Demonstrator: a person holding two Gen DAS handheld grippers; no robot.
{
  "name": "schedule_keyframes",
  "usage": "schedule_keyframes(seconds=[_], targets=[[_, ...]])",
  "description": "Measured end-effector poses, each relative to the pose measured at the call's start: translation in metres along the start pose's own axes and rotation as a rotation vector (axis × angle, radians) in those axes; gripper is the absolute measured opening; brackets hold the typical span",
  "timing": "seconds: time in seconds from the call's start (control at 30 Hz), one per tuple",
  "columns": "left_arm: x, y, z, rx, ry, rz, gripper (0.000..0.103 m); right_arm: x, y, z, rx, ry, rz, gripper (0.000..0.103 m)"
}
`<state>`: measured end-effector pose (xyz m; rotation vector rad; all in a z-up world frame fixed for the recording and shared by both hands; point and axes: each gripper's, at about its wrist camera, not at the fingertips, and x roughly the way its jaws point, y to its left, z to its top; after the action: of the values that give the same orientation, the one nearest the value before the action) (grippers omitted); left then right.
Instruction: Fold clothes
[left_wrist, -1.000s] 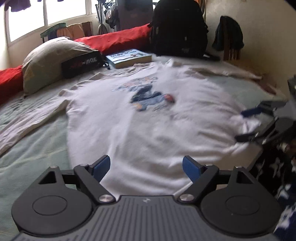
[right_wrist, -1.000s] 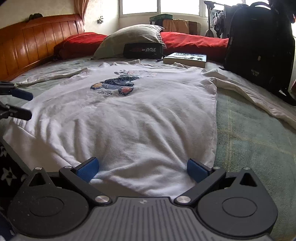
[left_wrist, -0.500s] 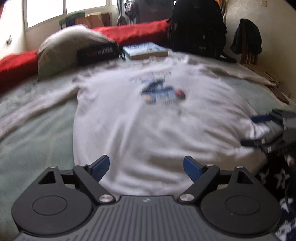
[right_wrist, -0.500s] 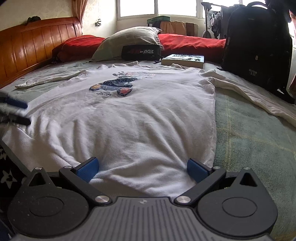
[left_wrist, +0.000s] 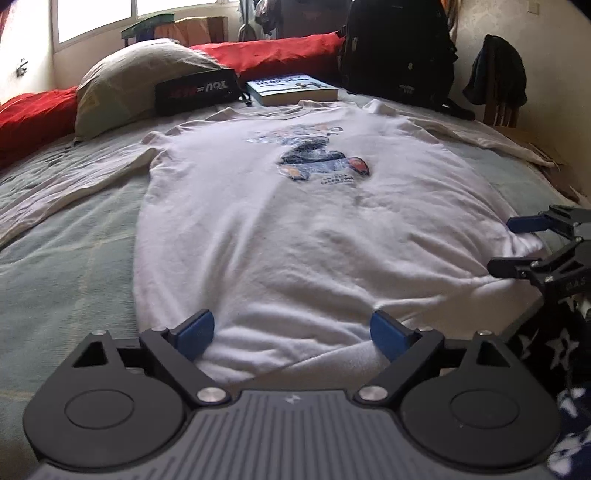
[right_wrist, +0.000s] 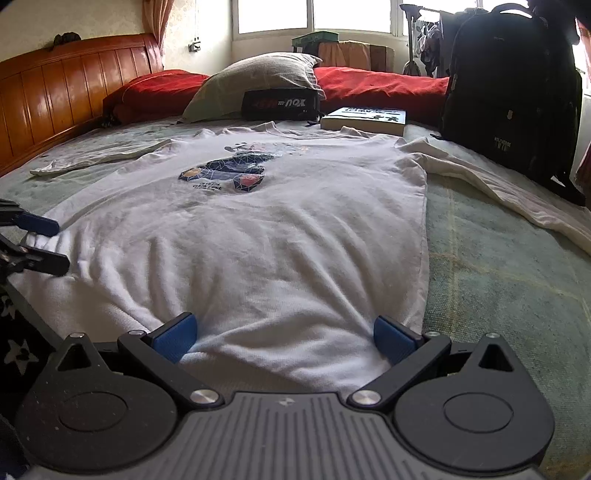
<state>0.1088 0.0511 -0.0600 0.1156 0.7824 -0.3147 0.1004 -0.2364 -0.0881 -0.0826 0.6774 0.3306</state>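
Left tool (left_wrist: 291, 334): jaws spread wide and opening further, both blue pads (left_wrist: 194, 334) resting low at the bottom of the frame; the hem of the shirt lies between them, but neither pad presses on it.
Right tool (right_wrist: 282, 338): jaws spread wide at the bottom centre of its own frame, hem cloth lying between the blue pads with nothing pinched; in the left view it appears at the right edge (left_wrist: 517, 245), by the shirt's corner.
Left tool in the right view: seen at the left edge (right_wrist: 40, 243), 2 fingers apart, beside the shirt's other bottom corner.
White shirt (left_wrist: 295, 221): spread flat, front up, on the green bed cover (left_wrist: 66, 277), printed graphic (left_wrist: 325, 162) above centre, 1 sleeve out to the left, the other out to the upper right.
Behind the shirt: grey pillow (left_wrist: 140, 81), black pouch (left_wrist: 195, 92), book (left_wrist: 291, 88), red bolster (left_wrist: 273, 55) and black backpack (left_wrist: 395, 51) across the top of the frame.
Change, left view: compared with 1 second ago, the framing has rolled and shifted, so the shirt's graphic sits further right and the pillow larger at upper left; the pads stand slightly wider apart.
Change, right view: almost the same framing as before; shirt lies as it did.
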Motion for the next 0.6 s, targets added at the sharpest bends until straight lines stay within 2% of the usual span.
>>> schedule_keyframes(seconds=[0.13, 0.3, 0.4, 0.5, 0.6], targets=[[-0.004, 0.0, 0.028, 0.009, -0.038, 0.001, 0.092, 0.001, 0.0, 0.019, 0.025, 0.054, -0.002, 0.103], [0.015, -0.004, 0.067, 0.034, -0.069, 0.015, 0.094, 0.011, -0.004, 0.061, 0.013, -0.014, 0.027, 0.103], [0.036, -0.005, 0.077, -0.005, -0.046, 0.013, 0.094, 0.04, -0.006, 0.078, 0.005, 0.008, 0.025, 0.103], [0.06, -0.005, 0.069, -0.037, 0.02, 0.01, 0.094, 0.063, -0.009, 0.069, 0.012, 0.071, 0.024, 0.103], [0.074, 0.001, 0.054, -0.058, 0.043, 0.003, 0.099, 0.048, -0.013, 0.049, -0.03, 0.024, 0.037, 0.103]])
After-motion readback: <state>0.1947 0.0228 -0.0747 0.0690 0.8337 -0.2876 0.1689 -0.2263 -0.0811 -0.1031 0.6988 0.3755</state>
